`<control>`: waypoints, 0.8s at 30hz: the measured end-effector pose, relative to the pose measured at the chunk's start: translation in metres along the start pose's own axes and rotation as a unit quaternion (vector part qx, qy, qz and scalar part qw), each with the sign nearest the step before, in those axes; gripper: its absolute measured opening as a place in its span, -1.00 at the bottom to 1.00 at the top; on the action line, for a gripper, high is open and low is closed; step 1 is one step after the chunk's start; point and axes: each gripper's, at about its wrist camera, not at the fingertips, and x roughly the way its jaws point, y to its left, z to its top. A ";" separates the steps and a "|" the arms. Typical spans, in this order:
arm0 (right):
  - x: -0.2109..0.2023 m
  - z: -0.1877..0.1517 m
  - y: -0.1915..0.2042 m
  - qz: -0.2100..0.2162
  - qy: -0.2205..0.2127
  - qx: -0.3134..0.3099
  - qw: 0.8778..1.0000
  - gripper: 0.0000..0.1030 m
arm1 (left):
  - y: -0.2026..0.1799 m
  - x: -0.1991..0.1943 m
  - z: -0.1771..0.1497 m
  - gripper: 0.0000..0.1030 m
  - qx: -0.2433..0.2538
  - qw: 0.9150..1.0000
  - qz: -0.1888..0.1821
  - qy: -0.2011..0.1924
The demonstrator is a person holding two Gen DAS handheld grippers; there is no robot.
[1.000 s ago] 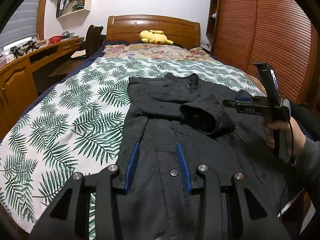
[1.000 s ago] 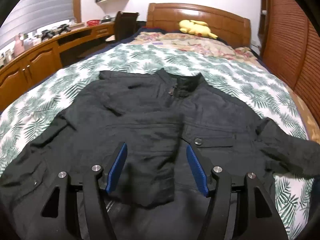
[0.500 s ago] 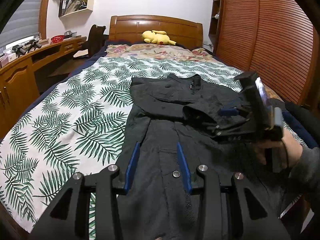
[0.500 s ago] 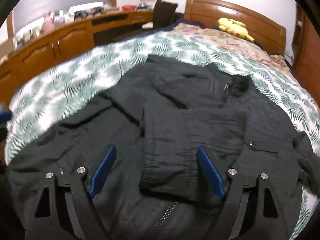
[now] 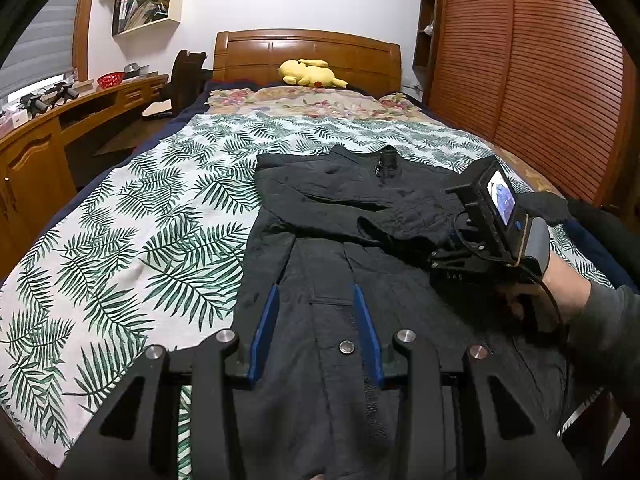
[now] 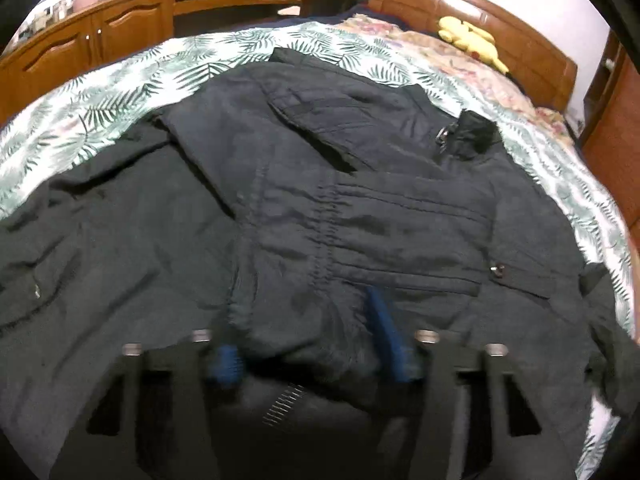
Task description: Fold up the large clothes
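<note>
Black jacket (image 5: 360, 248) is lying flat on the palm-leaf bedspread (image 5: 132, 240), collar toward the headboard (image 5: 308, 56). Left wrist view is showing the whole setup: yellow plush (image 5: 310, 73) by the headboard, desk (image 5: 60, 120) at left, louvred wardrobe doors (image 5: 540, 80) at right, plus a hand (image 5: 552, 288) holding the right gripper (image 5: 444, 256) down at the folded-over sleeve. Left gripper (image 5: 316, 304) is hovering w/ jaws part open, jacket front running btw the blue pads (image 5: 267, 320), nothing pinched. Right wrist view, blurry, is showing what the other can't: right gripper (image 6: 316, 328) w/ the sleeve cuff (image 6: 304, 320) sitting btw its blue fingers (image 6: 386, 332); jaws have just been closing, looking clamped on the cuff. Sleeve is lying across the chest, gathered seams showing; collar w/ zip pull (image 6: 442, 136) beyond, snap pocket (image 6: 500, 270) to the right.
</note>
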 end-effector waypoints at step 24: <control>-0.151 -0.016 -0.053 0.026 -0.176 0.103 0.979 -0.84 | -0.039 0.005 0.010 -0.28 0.024 0.999 -0.030 -0.011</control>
